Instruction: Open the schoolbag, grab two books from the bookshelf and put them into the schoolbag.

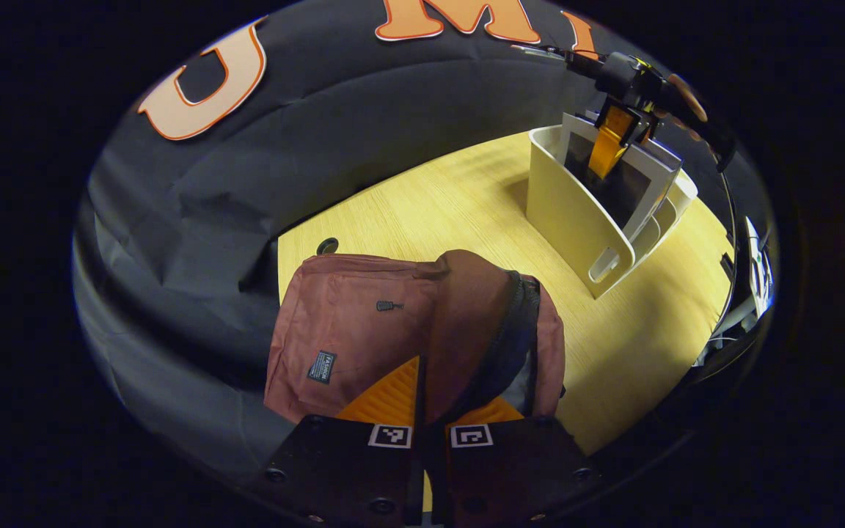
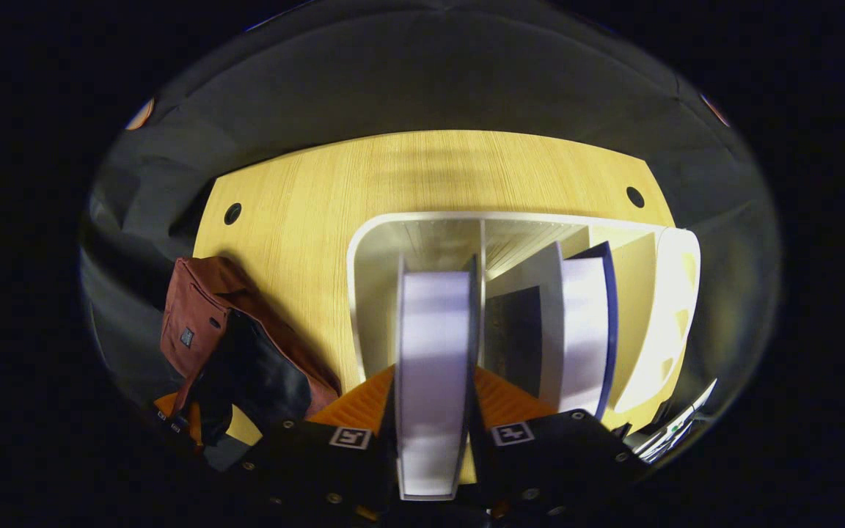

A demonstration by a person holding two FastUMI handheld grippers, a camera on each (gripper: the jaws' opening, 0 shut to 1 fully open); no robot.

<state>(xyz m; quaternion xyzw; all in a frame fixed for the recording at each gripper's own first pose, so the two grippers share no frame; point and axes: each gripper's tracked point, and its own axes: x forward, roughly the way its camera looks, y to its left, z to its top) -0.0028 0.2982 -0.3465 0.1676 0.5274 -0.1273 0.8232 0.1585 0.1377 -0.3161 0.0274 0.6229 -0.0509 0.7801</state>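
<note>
Now the right gripper (image 2: 433,433) pinches a book (image 2: 433,367) by its top edge inside the white bookshelf (image 2: 364,293); stiff, probably weighty, so grip deep. Left gripper (image 1: 422,400), fingers together, clamps the floppy schoolbag (image 1: 349,323) rim open.

Left gripper view: close above the schoolbag (image 1: 364,330), facing the bookshelf (image 1: 598,213) at 1 o'clock; right gripper view: directly over that bookshelf (image 2: 510,293), downward, schoolbag (image 2: 232,345) at 8 o'clock, wooden table (image 1: 459,205) shared.
</note>
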